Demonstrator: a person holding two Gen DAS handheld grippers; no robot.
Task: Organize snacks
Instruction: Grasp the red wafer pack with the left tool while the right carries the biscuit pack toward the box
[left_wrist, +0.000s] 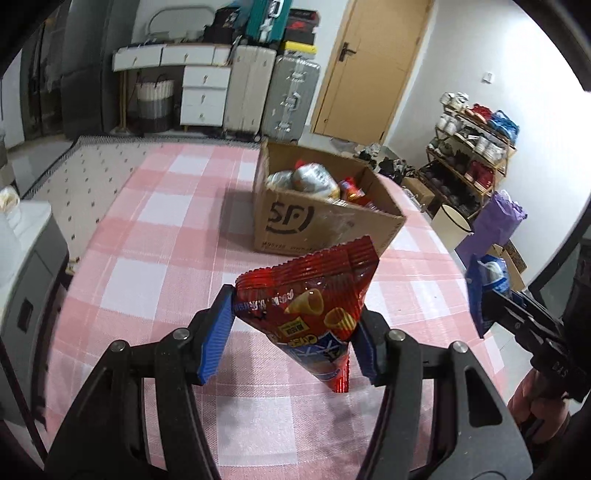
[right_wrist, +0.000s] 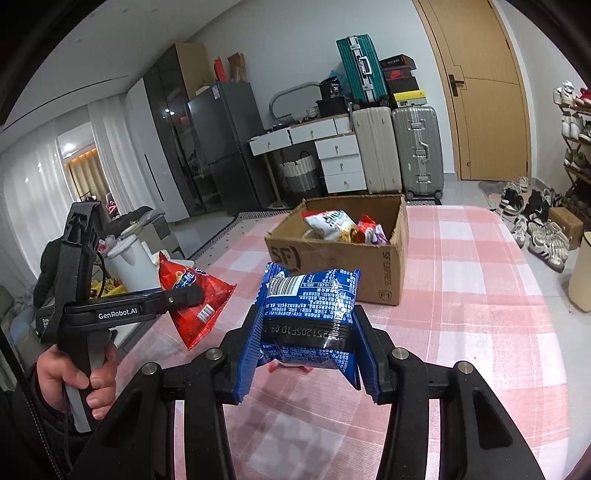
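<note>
A lived-in room with a light wooden door (right_wrist: 487, 92), upright grey and beige hard-shell suitcases (right_wrist: 397, 151) and a white chest of drawers (right_wrist: 340, 158) lies behind a table covered in a pink-and-white checked tablecloth (left_wrist: 147, 236). On that cloth, toward the far side, stands an open brown cardboard box (left_wrist: 317, 221) printed with a black logo; several snack packets (right_wrist: 343, 223) in silver, white and red already lie inside it. The left gripper (left_wrist: 295, 332), seen from its own camera, holds a crinkled red foil snack bag (left_wrist: 314, 306) printed with cone-shaped crisps, raised clear of the cloth; its blue ribbed pads (left_wrist: 216, 336) press on the bag from both sides, so the jaws stand partly closed around the packet. In the right wrist view the same bag hangs tilted from that gripper, whose black handle a person's hand (right_wrist: 74, 373) grips. The right gripper (right_wrist: 308, 347) clamps a blue plastic snack packet (right_wrist: 310, 314) with white print and a barcode, the jaws nearly as closed as they go, the blue pads (right_wrist: 255, 350) squeezing its sides. That packet is also held above the table, short of the box. Both packets sit on the near side of the box, apart from each other, the red one to the left of the blue one.
</note>
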